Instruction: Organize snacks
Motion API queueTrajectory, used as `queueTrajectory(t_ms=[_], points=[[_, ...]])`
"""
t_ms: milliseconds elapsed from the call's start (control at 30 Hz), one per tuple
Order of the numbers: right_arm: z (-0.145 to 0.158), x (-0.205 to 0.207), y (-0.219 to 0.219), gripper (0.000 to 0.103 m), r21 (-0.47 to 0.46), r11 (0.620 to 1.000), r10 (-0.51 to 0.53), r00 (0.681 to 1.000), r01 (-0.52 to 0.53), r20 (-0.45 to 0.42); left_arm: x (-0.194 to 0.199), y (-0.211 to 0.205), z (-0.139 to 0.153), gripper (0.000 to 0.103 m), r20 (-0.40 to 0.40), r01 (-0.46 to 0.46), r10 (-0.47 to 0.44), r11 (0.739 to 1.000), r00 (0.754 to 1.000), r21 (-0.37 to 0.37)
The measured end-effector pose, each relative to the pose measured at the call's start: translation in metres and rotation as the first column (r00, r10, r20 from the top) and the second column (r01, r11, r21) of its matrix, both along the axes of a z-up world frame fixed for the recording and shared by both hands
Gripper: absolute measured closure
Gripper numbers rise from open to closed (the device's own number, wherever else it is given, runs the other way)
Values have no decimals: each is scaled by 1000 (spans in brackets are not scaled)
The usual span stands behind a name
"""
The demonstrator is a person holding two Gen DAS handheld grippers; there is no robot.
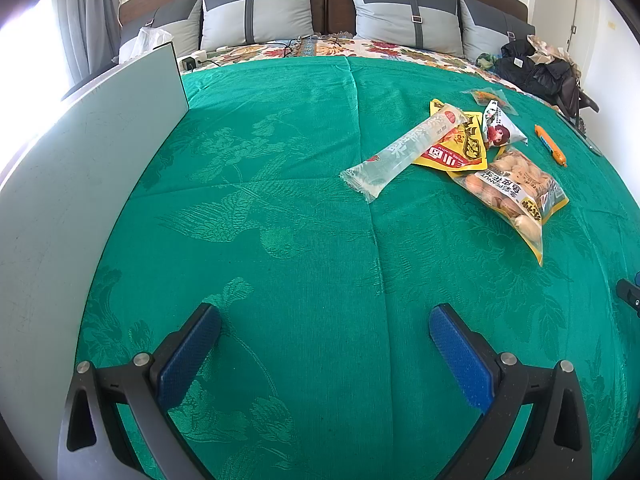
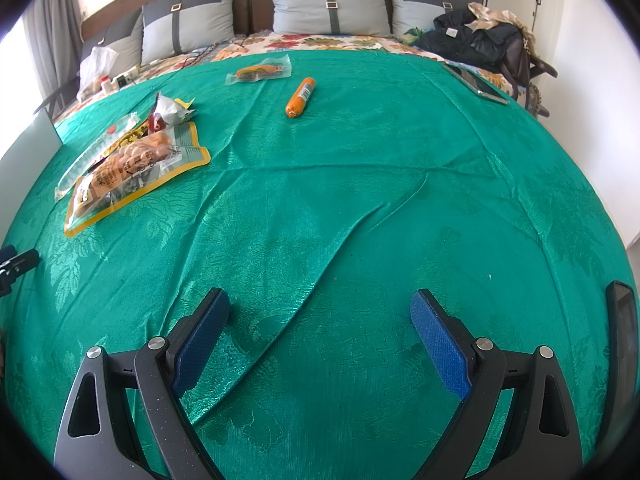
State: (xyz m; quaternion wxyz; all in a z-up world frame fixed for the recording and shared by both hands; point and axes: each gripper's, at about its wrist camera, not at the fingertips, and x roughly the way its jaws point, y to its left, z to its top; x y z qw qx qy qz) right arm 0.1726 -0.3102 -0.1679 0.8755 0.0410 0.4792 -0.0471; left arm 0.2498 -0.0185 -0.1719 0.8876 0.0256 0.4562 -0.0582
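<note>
Both of your tools are empty: the left gripper (image 1: 325,354) and the right gripper (image 2: 320,336) each hover over bare green bedspread (image 2: 360,200) with jaws spread wide and nothing between the blue pads.

The snacks lie in 2 groups. A loose pile of 4 sits ahead and to the right of your left tool: a long clear tube pack (image 1: 400,152) resting across a yellow pouch (image 1: 460,148), a small white-and-red packet (image 1: 498,128) just behind, and a peanut bag (image 1: 516,192) overlapping the pouch's near edge. Well apart from the pile, an orange sausage stick (image 2: 301,98) lies alone, with a clear vacuum pack (image 2: 258,72) beyond it.

Expect all of these to be light, with slick film wrappers. The peanut bag looks lumpy and will probably sag if you lift it by 1 corner, so take it at a sealed edge or across its narrow middle. The tube pack looks stiffer; its free near end (image 1: 360,184) overhangs nothing and offers a clean pinch. The sausage stick is round and may roll, so close across its width. Squeeze the soft packets gently, as their contents could crush.

You have plenty of open cloth in front of both tools. Mind the pale board (image 1: 100,152) on the left, a fold ridge (image 2: 320,276) running through the cloth, and a tablet (image 2: 476,84) near the far right edge.
</note>
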Motion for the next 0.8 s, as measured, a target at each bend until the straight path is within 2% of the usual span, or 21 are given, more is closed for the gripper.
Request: queueTrajectory(t_ms=[200, 300, 400, 500, 600, 733, 800], points=[[0, 0, 0, 9, 0, 1000, 0, 1000, 0, 0, 0, 0, 0, 0, -4, 7, -7, 1000, 1000, 1], [0, 0, 0, 9, 0, 1000, 0, 1000, 0, 0, 7, 0, 2, 0, -63, 49, -49, 999, 997, 3], [0, 0, 0, 9, 1, 1000, 1, 1000, -1, 0, 25, 0, 9, 0, -128, 101, -108, 993, 986, -61], [0, 0, 0, 9, 1, 1000, 0, 1000, 0, 0, 50, -4, 29, 0, -115, 115, -129, 986, 985, -118], [0, 0, 0, 8, 1, 1000, 1, 1000, -1, 0, 80, -23, 46, 0, -105, 159, -168, 983, 980, -86], [0, 0, 0, 8, 1, 1000, 1, 1000, -1, 0, 119, -55, 42, 1, -151, 261, -259, 965, 954, -6], [0, 0, 0, 8, 1, 1000, 1, 1000, -1, 0, 134, -63, 36, 1, -170, 279, -275, 960, 946, 0]])
